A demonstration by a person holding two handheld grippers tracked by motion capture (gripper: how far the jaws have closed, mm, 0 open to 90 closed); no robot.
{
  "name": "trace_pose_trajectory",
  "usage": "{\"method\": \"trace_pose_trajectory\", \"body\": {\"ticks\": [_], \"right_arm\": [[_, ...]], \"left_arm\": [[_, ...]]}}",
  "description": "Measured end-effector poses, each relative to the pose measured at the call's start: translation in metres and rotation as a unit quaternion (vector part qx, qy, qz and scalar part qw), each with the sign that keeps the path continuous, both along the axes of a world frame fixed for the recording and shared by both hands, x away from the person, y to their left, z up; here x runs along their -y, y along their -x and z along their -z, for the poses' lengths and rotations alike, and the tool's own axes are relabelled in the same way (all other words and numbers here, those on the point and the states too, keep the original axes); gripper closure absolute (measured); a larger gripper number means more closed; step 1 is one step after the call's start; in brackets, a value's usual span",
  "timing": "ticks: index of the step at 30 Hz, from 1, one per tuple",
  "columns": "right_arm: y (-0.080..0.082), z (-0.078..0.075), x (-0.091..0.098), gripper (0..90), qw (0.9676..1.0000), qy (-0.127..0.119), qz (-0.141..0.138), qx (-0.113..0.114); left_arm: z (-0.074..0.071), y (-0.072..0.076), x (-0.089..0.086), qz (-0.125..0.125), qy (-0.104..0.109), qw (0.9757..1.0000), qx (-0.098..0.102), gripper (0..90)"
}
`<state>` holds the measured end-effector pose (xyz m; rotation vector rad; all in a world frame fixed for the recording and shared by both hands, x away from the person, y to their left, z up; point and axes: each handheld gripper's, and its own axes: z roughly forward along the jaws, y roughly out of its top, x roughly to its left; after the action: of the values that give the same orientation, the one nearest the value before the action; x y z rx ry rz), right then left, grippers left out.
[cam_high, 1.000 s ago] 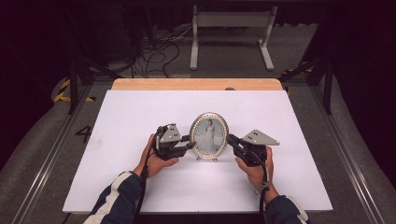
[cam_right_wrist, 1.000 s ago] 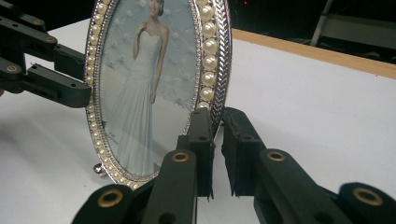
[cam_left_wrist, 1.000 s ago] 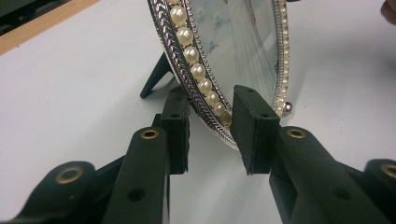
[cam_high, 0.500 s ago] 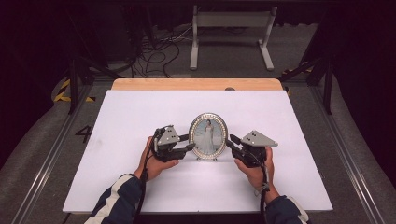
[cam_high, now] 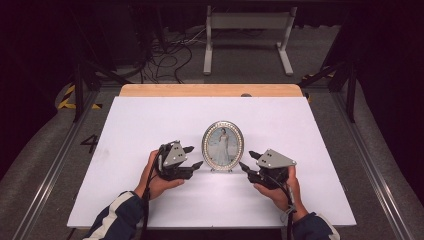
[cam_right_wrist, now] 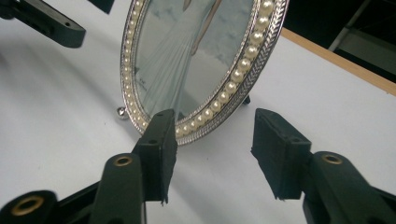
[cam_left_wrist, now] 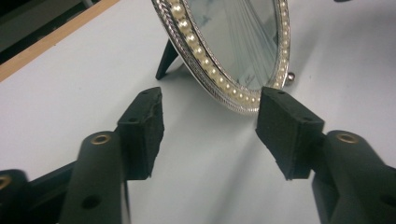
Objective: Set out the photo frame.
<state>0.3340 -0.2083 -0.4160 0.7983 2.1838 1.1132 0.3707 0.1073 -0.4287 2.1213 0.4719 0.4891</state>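
Standing upright at the middle of the white counter [cam_high: 150,125]: oval picture frame [cam_high: 223,146], silver rim set with pearl beads, a figure in a long pale gown behind the glass. Small print at the lower edge of the photo, too blurred to read. No brand legible on either gripper.

At 9 o'clock from the frame, left gripper [cam_high: 192,157], jaws apart, just been opening, nothing between them; frame rim just beyond the pads in the left gripper view. At 3 o'clock, right gripper [cam_high: 248,161], jaws likewise apart and just been opening, clear of the frame, its lower rim showing past the pads.

Painted "4" [cam_high: 90,143] on the grey floor at 9 o'clock from the counter. Yellow-and-black hazard tape [cam_high: 67,97] toward 10 o'clock. Wooden strip [cam_high: 210,90] along the counter's far edge at 12 o'clock. Beyond it, tangled cables [cam_high: 170,55] and a white metal stand [cam_high: 247,35] against a dark room.
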Motion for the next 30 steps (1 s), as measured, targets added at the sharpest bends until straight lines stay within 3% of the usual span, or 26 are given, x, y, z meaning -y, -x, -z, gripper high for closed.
{"method": "trace_pose_trajectory", "body": {"ticks": [10, 30], "right_arm": [[0.006, 0.006, 0.022, 31.6, 0.9997, -0.004, 0.012, -0.023], [0.016, 0.01, 0.055, 20.7, 0.9988, -0.001, 0.042, -0.023]], "left_arm": [[0.009, 0.016, -0.012, -0.016, -0.019, 0.9997, -0.002, 19.4], [0.02, 0.035, -0.064, -0.047, -0.025, 0.9982, -0.025, 11.0]]}}
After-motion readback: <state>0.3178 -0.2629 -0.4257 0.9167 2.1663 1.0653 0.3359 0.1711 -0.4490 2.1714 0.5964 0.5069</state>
